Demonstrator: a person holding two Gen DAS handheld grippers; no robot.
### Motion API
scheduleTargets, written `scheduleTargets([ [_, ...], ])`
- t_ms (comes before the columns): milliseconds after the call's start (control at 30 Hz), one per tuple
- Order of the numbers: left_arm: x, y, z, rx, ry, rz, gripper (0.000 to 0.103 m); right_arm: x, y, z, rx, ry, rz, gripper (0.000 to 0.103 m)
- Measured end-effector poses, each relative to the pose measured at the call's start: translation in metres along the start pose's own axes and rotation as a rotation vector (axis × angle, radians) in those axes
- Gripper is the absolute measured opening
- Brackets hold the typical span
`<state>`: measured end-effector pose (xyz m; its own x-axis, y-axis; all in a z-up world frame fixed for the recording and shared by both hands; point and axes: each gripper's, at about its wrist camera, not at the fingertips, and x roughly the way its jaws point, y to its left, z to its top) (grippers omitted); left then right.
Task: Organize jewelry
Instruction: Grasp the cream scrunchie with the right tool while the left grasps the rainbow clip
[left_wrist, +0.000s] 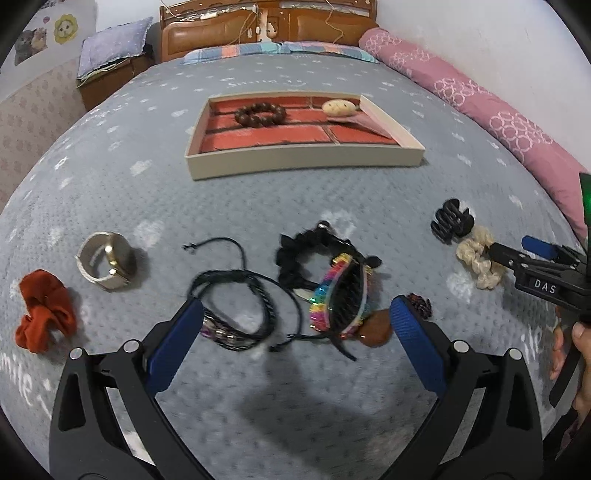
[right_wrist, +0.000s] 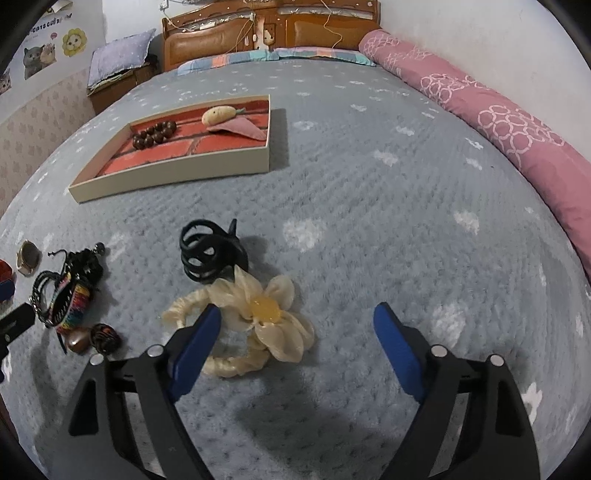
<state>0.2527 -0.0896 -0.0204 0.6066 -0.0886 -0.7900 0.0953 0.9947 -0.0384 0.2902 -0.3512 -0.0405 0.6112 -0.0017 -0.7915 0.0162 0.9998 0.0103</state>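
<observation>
Tray (left_wrist: 306, 159) mid-bed, clear bedspread (right_wrist: 369, 206) rt; both grippers wide.

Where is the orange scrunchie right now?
The orange scrunchie lies on the grey bedspread at the far left of the left wrist view, just left of the beige watch.

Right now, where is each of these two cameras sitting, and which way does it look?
Left wrist view: on the left gripper, looking down its open fingers at the rainbow hair clip and cord bracelets; the right gripper and a hand show at the right edge.
Right wrist view: on the right gripper, open over the cream flower scrunchie.
Shared: the tray, black claw clip, bed.
</observation>
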Motion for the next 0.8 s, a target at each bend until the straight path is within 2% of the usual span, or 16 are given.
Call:
scheduleTargets([
  [67, 0.005, -0.008, -0.001, 0.012, 0.002, 0.006, 0.098, 0.004, 0.0, 0.0, -0.005, 0.004, 0.002, 0.076],
  [333, 0.025, -0.018, 0.004, 0.024, 0.007, 0.01, 0.096, 0.018, -0.003, 0.001, -0.002, 0.028, 0.022, 0.066],
  [800, 0.057, -0.027, 0.015, 0.061, 0.057, 0.021, 0.073, 0.03, 0.001, 0.003, -0.011, 0.035, 0.021, 0.051],
])
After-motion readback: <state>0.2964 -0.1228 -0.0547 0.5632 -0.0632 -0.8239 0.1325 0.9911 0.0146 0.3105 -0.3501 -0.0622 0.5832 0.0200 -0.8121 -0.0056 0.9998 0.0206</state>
